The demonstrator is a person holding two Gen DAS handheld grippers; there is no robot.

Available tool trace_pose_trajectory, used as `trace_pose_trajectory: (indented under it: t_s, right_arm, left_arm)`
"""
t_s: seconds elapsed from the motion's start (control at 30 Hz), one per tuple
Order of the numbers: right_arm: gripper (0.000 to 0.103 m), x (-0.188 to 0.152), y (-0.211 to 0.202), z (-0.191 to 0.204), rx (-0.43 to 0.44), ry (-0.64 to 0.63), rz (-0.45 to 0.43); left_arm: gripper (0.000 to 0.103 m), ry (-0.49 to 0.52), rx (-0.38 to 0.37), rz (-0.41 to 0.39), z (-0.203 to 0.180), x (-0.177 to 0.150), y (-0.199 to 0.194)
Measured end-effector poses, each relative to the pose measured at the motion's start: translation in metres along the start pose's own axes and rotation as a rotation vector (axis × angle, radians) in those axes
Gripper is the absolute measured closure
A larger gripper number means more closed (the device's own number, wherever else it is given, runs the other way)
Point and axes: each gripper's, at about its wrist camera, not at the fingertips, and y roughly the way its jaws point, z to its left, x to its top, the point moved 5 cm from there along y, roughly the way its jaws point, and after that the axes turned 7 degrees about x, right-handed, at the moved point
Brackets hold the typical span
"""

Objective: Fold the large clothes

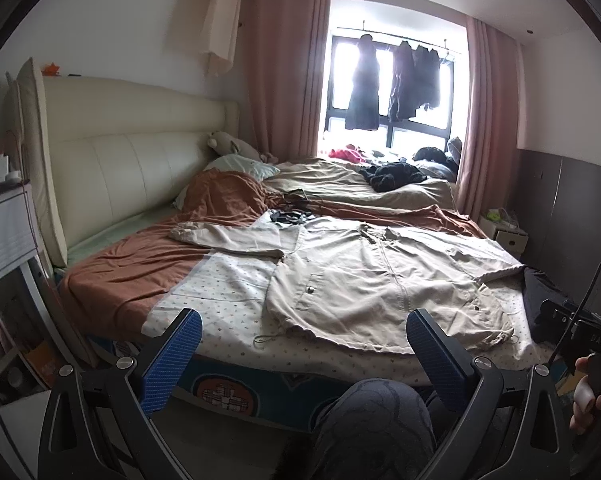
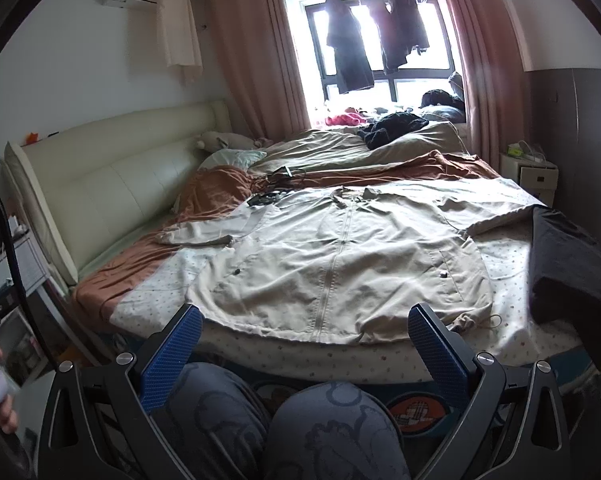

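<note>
Jacket point(image 2: 340, 264) lies flat, zipped, front up on the bed point(image 2: 512, 320), hem at the near edge; my left gripper point(image 1: 300, 356) and right gripper point(image 2: 304, 356) hover short, jaws wide, holding nothing; risk: thin fabric bunching, hem drawcord snagging, dark garment point(image 2: 568, 264) overlapping right sleeve.

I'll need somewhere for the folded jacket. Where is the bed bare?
Dotted sheet left of the jacket, bordered by the orange blanket. Crowded: dark cloth at right, cables beyond the collar.
</note>
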Motion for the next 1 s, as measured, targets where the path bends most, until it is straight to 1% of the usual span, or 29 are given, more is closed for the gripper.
trace_pose_trajectory:
  t_s: [0.2,0.83,1.0]
  right_arm:
    - [0.000,-0.003,-0.001,-0.002,-0.005,-0.003,0.000]
    - [0.000,-0.005,0.001,-0.008,-0.019,0.009,0.004]
    - [0.000,-0.005,0.003,-0.008,-0.018,0.010,0.005]
  left_arm:
    - [0.001,0.020,0.001,0.003,-0.004,-0.001,0.000]
    - [0.001,0.032,-0.006,0.012,-0.013,-0.003,0.003]
    - [0.001,0.029,0.003,0.014,-0.013,-0.002,0.006]
